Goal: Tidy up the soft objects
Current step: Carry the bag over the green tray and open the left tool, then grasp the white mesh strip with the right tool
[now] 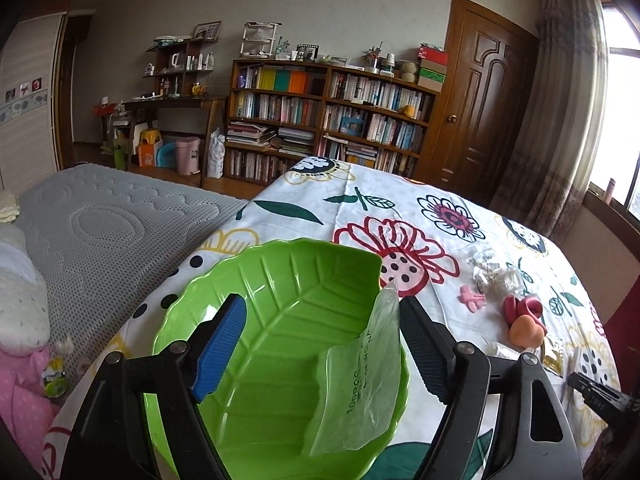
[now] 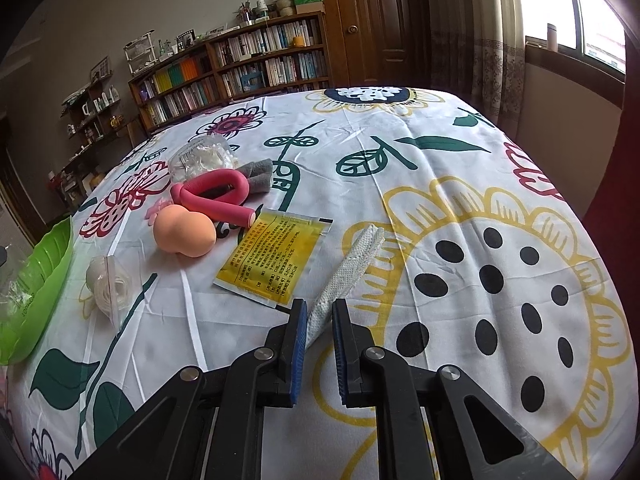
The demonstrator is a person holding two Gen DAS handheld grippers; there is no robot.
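The right gripper (image 2: 320, 322) is pinching the near end of a white mesh strip (image 2: 352, 268), its jaws nearly closed on it, and the strip is lying on the floral sheet (image 2: 460, 152) just right of a yellow sachet (image 2: 276, 256). Beyond it are sitting a peach sponge (image 2: 182, 234), a pink foam roller (image 2: 218, 196), a grey cloth (image 2: 256, 174) and clear bags (image 2: 200, 158). The left gripper (image 1: 320, 344) is spreading wide, released, over a green leaf bowl (image 1: 280, 280) holding a clear plastic bag (image 1: 364, 380) against its right side.
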